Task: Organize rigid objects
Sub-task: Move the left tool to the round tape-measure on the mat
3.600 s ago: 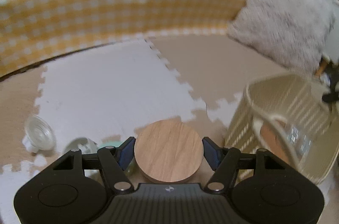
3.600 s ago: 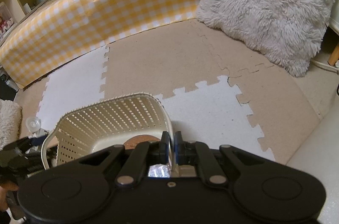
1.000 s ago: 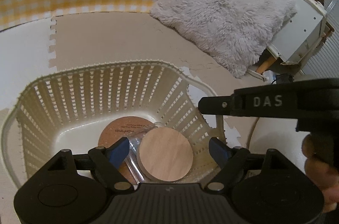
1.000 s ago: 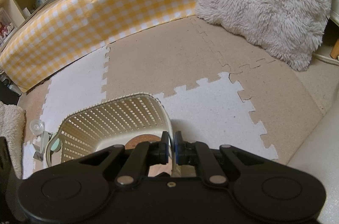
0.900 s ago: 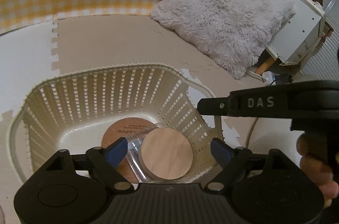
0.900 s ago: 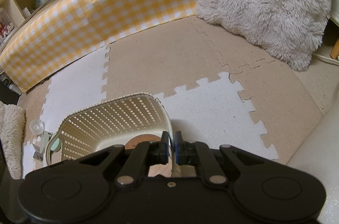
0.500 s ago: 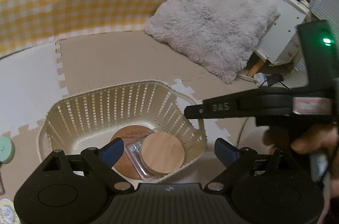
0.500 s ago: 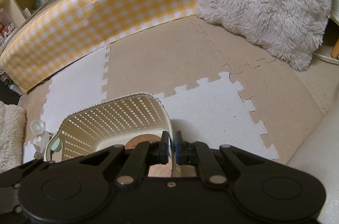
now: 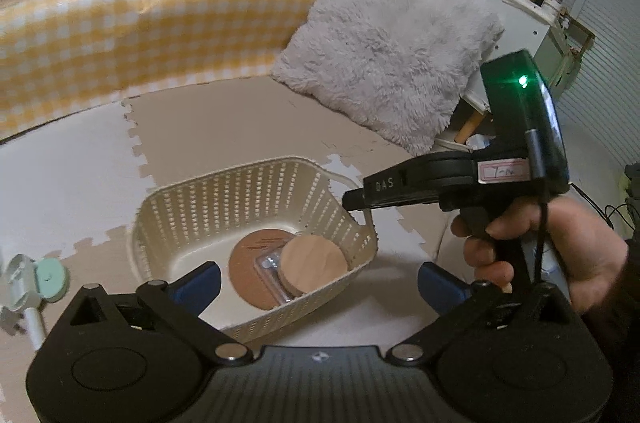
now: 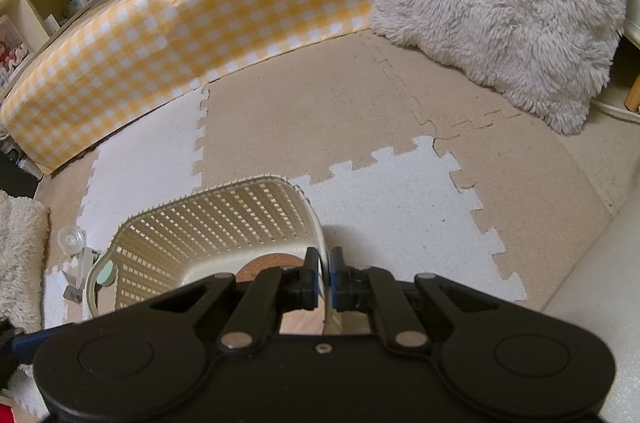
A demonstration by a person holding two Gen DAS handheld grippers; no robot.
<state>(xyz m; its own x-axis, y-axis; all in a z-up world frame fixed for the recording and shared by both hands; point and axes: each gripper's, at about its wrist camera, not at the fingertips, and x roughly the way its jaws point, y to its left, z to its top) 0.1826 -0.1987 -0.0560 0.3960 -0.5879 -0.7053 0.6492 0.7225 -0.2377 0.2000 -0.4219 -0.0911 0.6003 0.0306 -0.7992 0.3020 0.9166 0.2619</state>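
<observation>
The left gripper (image 9: 318, 277) hangs above the cream slatted plastic basket (image 9: 244, 199), its jaws opening wide with nothing between them; the round pale wooden disc (image 9: 314, 265) lies flat inside on a brown cork coaster (image 9: 248, 275). The right gripper (image 10: 325, 281) is clamped on the basket's thin handle (image 10: 320, 243). The mint-capped clear plastic pieces (image 9: 38, 277) remain on the mat to the basket's left, nearer the free left gripper.

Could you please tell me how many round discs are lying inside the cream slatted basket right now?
2: a pale round wooden disc near the cream slatted basket's right wall, overlapping a darker brown cork disc on the floor. Others beneath may be hidden.
</observation>
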